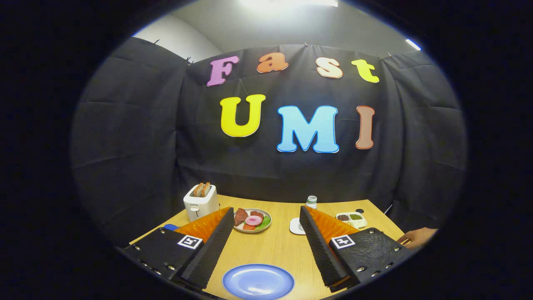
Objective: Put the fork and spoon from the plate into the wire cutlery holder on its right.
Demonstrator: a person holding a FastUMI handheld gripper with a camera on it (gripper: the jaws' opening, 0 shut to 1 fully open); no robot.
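A blue plate (258, 281) lies on the wooden table (275, 246), low between my two fingers and close to the camera. What shows of its surface is bare and glossy. My gripper (265, 209) is open, its fingers spread wide above the table with nothing between them. The left finger (208, 246) and the right finger (322, 246) flank the plate without touching it.
Beyond the fingertips sits a small plate of food (252, 220). A white toaster (201, 202) with toast stands at the back left. A small bottle (311, 202), a white coaster (296, 226) and a tray of seeds (352, 219) lie back right. A person's hand (416, 238) rests at the table's right edge.
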